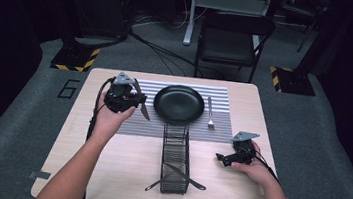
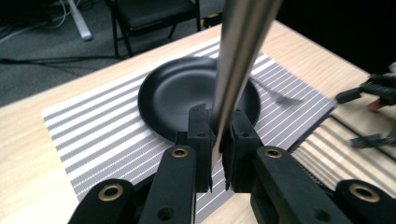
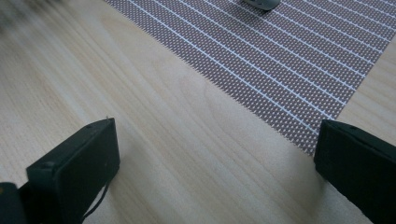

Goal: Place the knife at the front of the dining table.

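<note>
While our left gripper point(image 1: 132, 96) pinches the knife point(image 1: 142, 101) tilted above the mat's point(image 1: 131, 124) left, the plate point(image 1: 179, 103) lies right.

A wire caddy point(image 1: 177, 152) stands near a folding chair point(image 1: 231, 40).

Dim surroundings, lit table, perhaps slight blur

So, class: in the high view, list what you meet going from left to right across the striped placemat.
Left gripper holding a knife → black plate → fork.
</note>
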A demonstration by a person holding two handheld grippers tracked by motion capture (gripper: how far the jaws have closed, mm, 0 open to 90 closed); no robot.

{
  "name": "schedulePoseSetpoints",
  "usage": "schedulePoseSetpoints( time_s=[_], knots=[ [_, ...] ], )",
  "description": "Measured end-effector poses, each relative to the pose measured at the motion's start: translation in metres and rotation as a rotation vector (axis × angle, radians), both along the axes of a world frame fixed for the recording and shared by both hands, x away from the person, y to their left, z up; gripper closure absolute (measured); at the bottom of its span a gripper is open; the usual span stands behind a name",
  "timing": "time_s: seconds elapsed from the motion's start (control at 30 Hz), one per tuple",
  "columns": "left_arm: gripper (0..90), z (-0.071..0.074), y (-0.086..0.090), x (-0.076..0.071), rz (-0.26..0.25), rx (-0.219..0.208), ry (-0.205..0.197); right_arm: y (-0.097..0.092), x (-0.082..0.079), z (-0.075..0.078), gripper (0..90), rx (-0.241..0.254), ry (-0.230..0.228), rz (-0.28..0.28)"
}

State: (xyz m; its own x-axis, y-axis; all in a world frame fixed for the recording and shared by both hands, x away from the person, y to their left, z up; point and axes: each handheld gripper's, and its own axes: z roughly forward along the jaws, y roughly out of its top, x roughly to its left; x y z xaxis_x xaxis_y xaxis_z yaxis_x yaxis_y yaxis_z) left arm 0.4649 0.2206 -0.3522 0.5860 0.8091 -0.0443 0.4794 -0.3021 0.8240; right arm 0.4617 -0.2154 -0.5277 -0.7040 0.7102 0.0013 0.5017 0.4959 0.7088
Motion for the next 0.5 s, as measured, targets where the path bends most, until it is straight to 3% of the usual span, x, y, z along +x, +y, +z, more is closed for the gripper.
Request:
schedulePoseSetpoints(
  time_s=[0.27,0.5],
  knots=[
    [82.7,-0.023,0.011,0.008,0.034,0.023,0.030,0.000,0.000,0.000,0.0,0.000,-0.003,0.001],
    [82.7,-0.034,0.017,0.013,0.041,0.042,0.041,0.000,0.000,0.000,0.0,0.000,0.000,0.000]
  ],
)
